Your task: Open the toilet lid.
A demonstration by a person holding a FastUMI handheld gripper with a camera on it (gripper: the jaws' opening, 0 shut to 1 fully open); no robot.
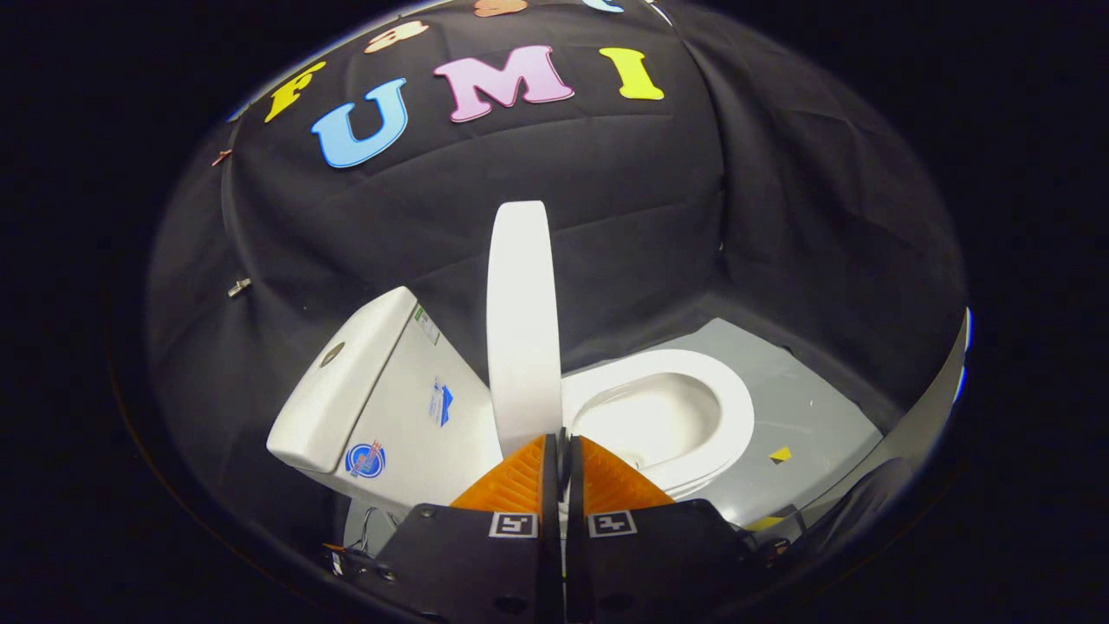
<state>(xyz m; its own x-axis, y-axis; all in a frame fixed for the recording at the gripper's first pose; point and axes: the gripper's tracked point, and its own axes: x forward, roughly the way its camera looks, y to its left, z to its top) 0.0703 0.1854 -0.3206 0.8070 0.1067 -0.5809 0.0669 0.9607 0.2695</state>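
Our gripper [563,442] sits at the bottom middle of the frame, its fingers nearly together, pinching the thin edge of the white toilet lid [520,321]. We see the lid standing upright in the middle, between the tank [381,390] at lower left and the open bowl [667,407] at lower right.
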